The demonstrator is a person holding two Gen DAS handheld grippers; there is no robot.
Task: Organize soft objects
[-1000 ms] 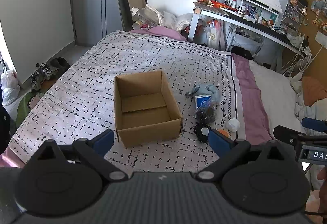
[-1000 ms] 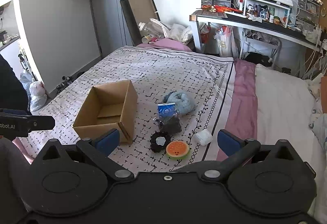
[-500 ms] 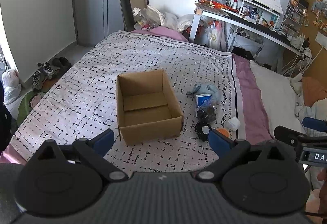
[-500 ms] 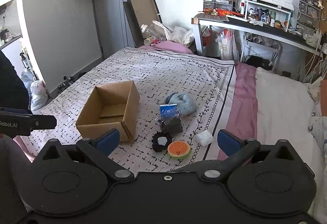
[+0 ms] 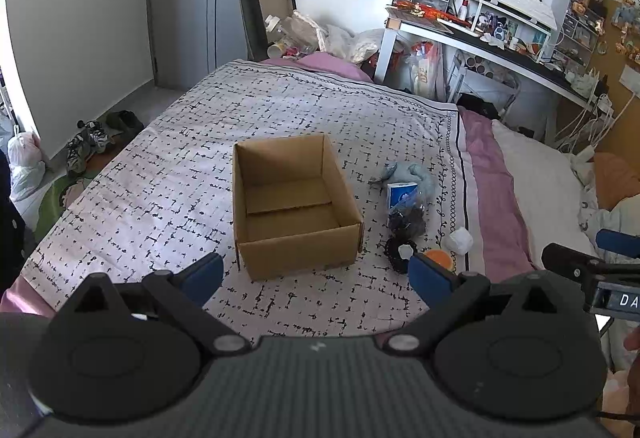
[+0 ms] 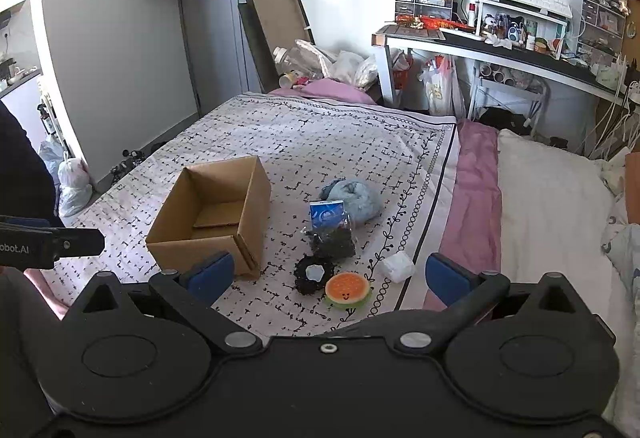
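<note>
Both hand-held grippers hover above the near edge of the bed (image 6: 540,222), jaws spread wide, nothing held. The left hand-held gripper (image 5: 316,276) points at the box; the right hand-held gripper (image 6: 326,276) points at the pile of soft things.

Nearest in the right view: the orange plush (image 6: 347,289), a flat round pad with a face and a green rim. Looks light and squashy — pinch across the edge, or press down and close on the middle. Touching it on the left is the black scrunchie (image 6: 314,274), a frilly ring with a pale centre; probably very light and floppy, so grab one side of the ring. Just right of these sits the white wad (image 6: 397,266), small and crumpled; material unclear, likely compressible, take it whole.

Behind the scrunchie lies the bag (image 6: 331,228) — clear plastic with dark stuff inside and a blue card on top. The film is probably slippery; grip the bulging dark part, not the card. Farthest is the blue plush (image 6: 354,196), bulkier, soft, lumpy — pinch a fold near the top.

The box (image 6: 218,216) stands open left of the pile, close beside it, and looks empty. It is stiff cardboard, light enough to slide on the bedsheet if bumped, so drops should come from above.
</note>
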